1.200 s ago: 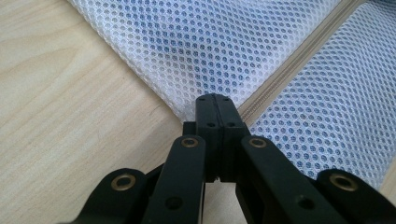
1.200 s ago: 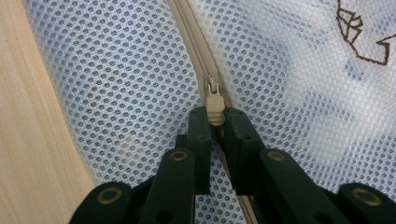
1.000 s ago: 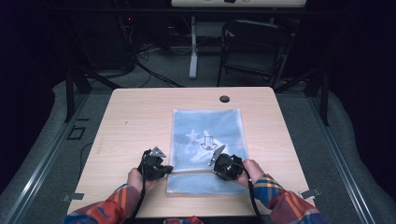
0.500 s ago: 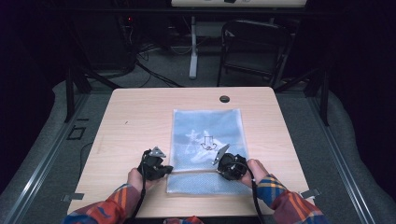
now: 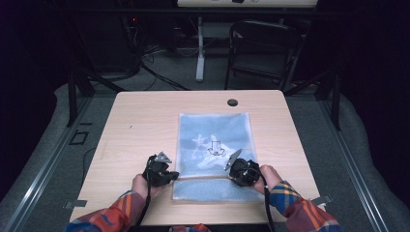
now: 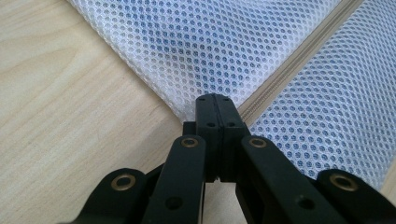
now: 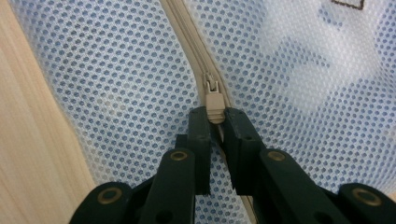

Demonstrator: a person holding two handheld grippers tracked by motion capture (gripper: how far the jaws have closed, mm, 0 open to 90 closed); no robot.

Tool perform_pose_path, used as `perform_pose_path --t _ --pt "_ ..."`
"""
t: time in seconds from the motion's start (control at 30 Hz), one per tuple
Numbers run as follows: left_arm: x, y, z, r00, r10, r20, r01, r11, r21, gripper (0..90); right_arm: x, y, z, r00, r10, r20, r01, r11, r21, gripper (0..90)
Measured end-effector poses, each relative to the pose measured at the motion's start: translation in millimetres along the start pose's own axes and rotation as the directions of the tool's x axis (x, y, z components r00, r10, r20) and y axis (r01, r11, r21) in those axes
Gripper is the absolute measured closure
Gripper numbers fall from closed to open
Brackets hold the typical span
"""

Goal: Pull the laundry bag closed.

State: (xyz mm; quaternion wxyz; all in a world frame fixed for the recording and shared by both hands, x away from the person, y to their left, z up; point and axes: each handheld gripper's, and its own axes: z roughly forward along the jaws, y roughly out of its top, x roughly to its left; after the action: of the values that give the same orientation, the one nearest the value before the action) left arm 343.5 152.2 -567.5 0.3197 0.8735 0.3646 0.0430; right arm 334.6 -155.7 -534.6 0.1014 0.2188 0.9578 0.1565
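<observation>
Moving toward the right of the high view, the right tool (image 5: 240,170) now sits farther along the zipper than a second ago, near the right edge of the mesh bag (image 5: 215,140). The left tool (image 5: 164,175) has stayed at the bag's left edge.

The mesh bag lies flat on the desk (image 5: 145,121), in the lower middle of the high view. It is white net with blue showing through. A tan zipper (image 5: 203,177) runs across it near the bottom.

In the left tool's view, the left tool (image 6: 214,100) is squeezed tight on the bag's edge (image 6: 187,109), just beside the zipper's end.

In the right tool's view, the right tool (image 7: 215,122) is a little open, with the tan zipper pull (image 7: 214,103) pinched between its tips.
</observation>
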Motion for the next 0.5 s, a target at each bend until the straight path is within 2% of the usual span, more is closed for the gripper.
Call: perform_pose_path --t 0.33,0.37,0.4,0.43,0.5 --pt "0.1 0.0 0.0 1.0 0.0 0.001 0.0 1.0 0.0 90.0 -3.7 -6.4 -3.5 0.9999 0.015 0.008 -0.015 1.0 0.01 83.0" --pt "0.2 -0.2 -0.1 1.0 -0.003 0.001 0.003 1.0 0.0 90.0 -3.6 -7.2 -3.1 0.9997 0.015 0.02 -0.016 1.0 0.013 88.6" --pt "0.4 -0.3 -0.2 1.0 -0.003 0.001 0.003 1.0 -0.001 90.0 -5.2 -9.1 -4.3 0.9986 0.016 0.051 -0.018 0.999 0.03 90.0" --pt "0.6 -0.3 -0.3 1.0 -0.003 0.001 0.003 1.0 -0.001 90.0 -8.0 -12.0 -4.8 0.9979 0.039 0.052 -0.04 0.999 0.025 90.0" --pt "0.9 -0.5 -0.3 1.0 -0.005 0.003 0.005 1.0 -0.002 90.0 -14.3 -18.4 -6.9 0.9966 0.053 0.063 -0.055 0.998 0.036 90.0"
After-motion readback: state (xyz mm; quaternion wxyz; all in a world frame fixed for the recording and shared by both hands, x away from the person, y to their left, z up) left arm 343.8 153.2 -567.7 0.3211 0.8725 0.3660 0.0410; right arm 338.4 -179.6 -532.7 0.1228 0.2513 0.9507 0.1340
